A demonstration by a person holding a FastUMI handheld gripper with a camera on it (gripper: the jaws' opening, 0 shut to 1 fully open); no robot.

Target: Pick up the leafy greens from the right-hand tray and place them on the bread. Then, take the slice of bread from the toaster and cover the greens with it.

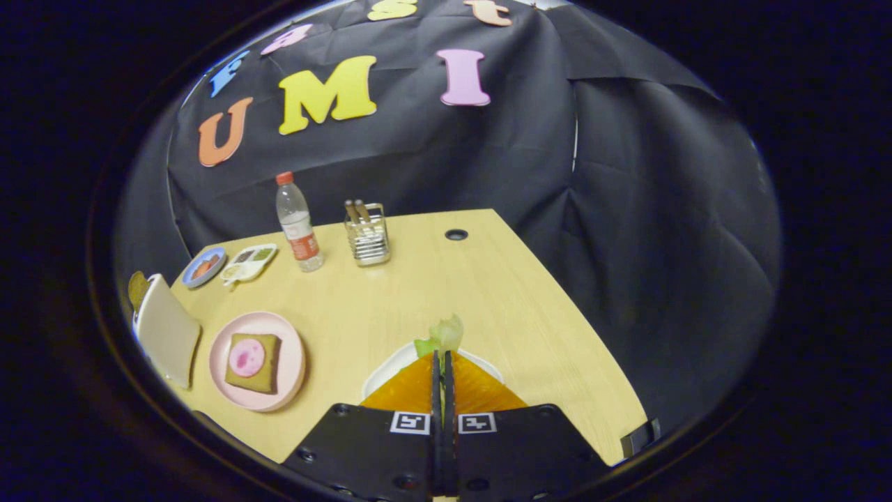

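At the bottom centre of the frame the hand-held gripper (442, 359) has its two fingers pressed close together, and a piece of leafy greens (442, 336) sticks up from their tips, pinched between them. Directly beneath the fingers lies a white tray (382, 371), its rim showing to the left of the fingers and again at their right; the tray sits on the light wooden surface (432, 286).

To the lower left, well apart from the fingers, a pink plate (286, 373) carries a slice of bread (268, 380) with a round pink slice (247, 358) on top. Just beside that plate, further left, stands the toaster (167, 338), with a brown slice of toast (138, 288) poking out at its far end.

Further back on the left are a small blue plate (203, 268) with something orange on it and a pale divided dish (249, 263). Beyond these stand a clear bottle (298, 226) with a red cap and, beside it, a wire holder (367, 237) with utensil handles in it. A round hole (456, 235) marks the far part of the surface.
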